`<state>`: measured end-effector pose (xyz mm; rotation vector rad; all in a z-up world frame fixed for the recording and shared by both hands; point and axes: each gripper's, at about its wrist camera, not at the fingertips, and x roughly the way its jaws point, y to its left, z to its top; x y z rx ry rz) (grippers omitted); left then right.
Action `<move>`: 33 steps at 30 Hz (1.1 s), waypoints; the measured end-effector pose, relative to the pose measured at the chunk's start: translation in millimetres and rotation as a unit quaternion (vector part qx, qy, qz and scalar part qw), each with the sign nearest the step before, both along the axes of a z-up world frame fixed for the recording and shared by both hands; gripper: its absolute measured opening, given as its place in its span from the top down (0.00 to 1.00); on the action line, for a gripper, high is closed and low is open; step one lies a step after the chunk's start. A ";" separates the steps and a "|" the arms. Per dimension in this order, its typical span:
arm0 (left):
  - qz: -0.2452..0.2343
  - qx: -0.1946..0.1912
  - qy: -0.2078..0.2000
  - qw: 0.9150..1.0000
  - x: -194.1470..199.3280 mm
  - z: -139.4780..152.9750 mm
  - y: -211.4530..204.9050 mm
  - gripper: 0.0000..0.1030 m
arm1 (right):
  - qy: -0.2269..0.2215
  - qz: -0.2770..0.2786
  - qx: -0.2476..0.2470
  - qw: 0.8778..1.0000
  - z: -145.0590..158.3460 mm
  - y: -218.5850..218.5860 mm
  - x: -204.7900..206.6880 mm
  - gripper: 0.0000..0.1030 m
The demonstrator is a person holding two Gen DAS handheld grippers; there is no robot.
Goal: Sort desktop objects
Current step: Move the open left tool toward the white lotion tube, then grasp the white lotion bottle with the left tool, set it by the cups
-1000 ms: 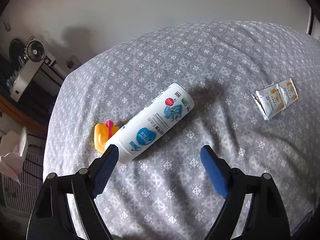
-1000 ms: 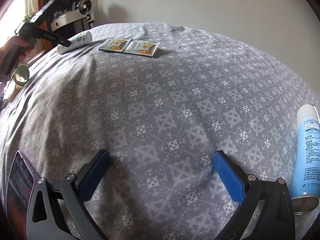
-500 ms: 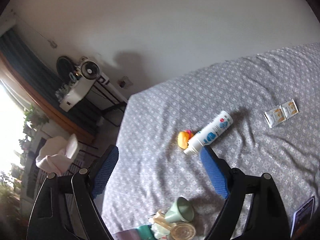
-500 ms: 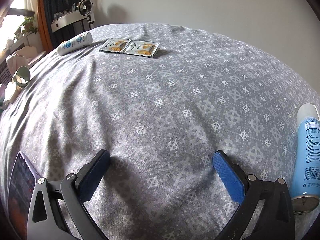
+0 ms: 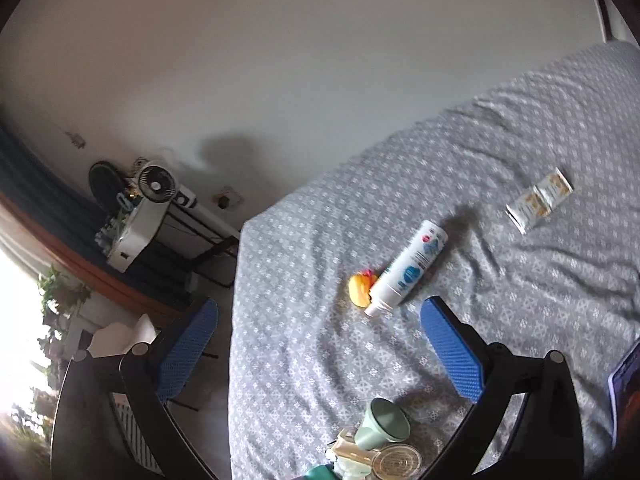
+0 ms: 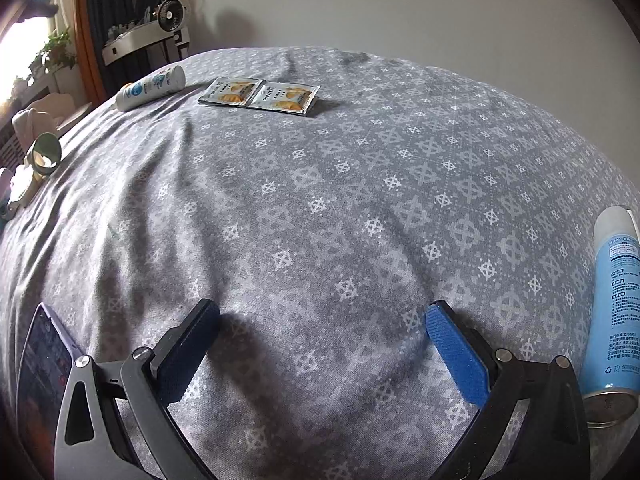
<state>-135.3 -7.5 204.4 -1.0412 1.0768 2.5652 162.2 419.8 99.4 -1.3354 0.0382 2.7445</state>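
Left gripper (image 5: 318,344): released, jaws spread wide, nothing between them, held well above the bench (image 5: 520,280), which is covered in a grey patterned cloth. Beyond its right finger, the white bottle (image 5: 408,266) lies on its side, a yellow toy (image 5: 361,288) touching it near the cap end. Sachet pair (image 5: 540,200) lies flat, well apart to the right. A green cup (image 5: 382,426) sits with small items at the near edge.

Right gripper (image 6: 322,346): released, empty, low over the cloth. Blue spray can (image 6: 616,304) lies on its side just beside its right finger. Phone (image 6: 44,364) lies near the left finger. Sachets and white bottle are far ahead, near the bench's far edge.
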 end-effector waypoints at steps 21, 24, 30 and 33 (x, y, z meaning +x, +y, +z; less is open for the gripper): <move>0.000 -0.004 -0.143 0.990 -127.8 -191.8 70.3 0.00 | 0.003 0.000 -0.001 1.000 -1.2 0.8 -1.3 0.00; 0.025 0.071 -0.186 0.980 -129.9 -186.1 56.4 0.22 | 0.003 0.000 -0.001 1.000 -1.2 0.5 -1.5 0.00; 0.020 0.102 -0.236 0.966 -91.8 -175.8 47.3 0.57 | 0.003 0.000 -0.001 1.000 -1.2 1.1 -0.8 0.00; 0.012 0.137 -0.258 0.956 -53.9 -171.2 46.8 0.57 | 0.003 0.000 -0.001 1.000 -1.4 0.4 -1.7 0.00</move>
